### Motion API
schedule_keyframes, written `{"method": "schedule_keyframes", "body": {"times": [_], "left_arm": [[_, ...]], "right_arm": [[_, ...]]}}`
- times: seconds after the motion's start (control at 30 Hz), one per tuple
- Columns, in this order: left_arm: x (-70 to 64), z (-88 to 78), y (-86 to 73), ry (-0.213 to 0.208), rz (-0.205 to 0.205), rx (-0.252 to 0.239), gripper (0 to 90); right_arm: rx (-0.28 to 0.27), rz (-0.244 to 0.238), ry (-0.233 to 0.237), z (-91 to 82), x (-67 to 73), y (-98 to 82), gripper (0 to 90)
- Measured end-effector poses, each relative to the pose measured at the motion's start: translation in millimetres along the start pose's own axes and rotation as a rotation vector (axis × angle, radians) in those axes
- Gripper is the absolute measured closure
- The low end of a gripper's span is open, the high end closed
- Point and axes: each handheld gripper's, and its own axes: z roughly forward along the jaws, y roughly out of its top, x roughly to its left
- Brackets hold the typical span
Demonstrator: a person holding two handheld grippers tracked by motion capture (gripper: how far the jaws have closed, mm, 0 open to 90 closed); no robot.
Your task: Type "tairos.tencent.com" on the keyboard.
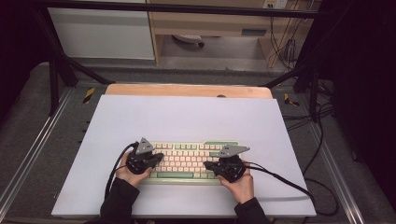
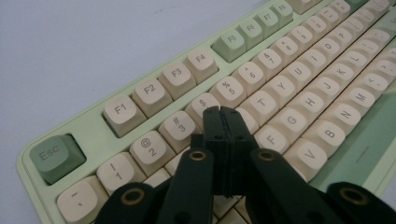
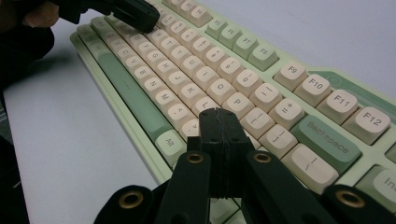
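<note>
A pale green keyboard (image 1: pixel 187 160) with cream keys lies on the white table top near its front edge. My left gripper (image 1: pixel 160 157) hovers over the keyboard's left half, jaws shut with nothing between them. In the left gripper view its tips (image 2: pixel 222 113) sit above the keys (image 2: pixel 261 84) beside the 4 key. My right gripper (image 1: pixel 206 165) is over the right half, also shut and empty. In the right gripper view its tips (image 3: pixel 218 114) stand over the keys (image 3: pixel 187 79) near L and P. That view also has the left gripper (image 3: pixel 135 14) at top left.
The white table top (image 1: pixel 187 116) stretches wide beyond the keyboard, with a wooden strip (image 1: pixel 187 90) along its far edge. Black cables (image 1: pixel 299 186) trail from the grippers off the right side. Dark frame posts (image 1: pixel 56 74) stand at the back corners.
</note>
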Motion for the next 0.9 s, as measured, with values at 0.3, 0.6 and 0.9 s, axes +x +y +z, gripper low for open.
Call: {"method": "schedule_keyframes", "body": {"times": [0.3,0.6,0.9], "left_arm": [[-2.8,-7.6,4.3,-0.008,0.006,-0.021,89.6],[-4.9,-18.0,7.0,-0.013,0.018,-0.037,89.5],[0.3,-29.4,-2.0,-0.006,0.003,-0.039,89.4]], "right_arm": [[-0.005,-0.001,0.000,-0.5,-0.1,0.3,90.0],[-0.014,0.003,0.002,-3.3,0.1,1.9,90.0],[-0.028,0.013,0.011,-4.9,0.9,3.8,90.0]]}}
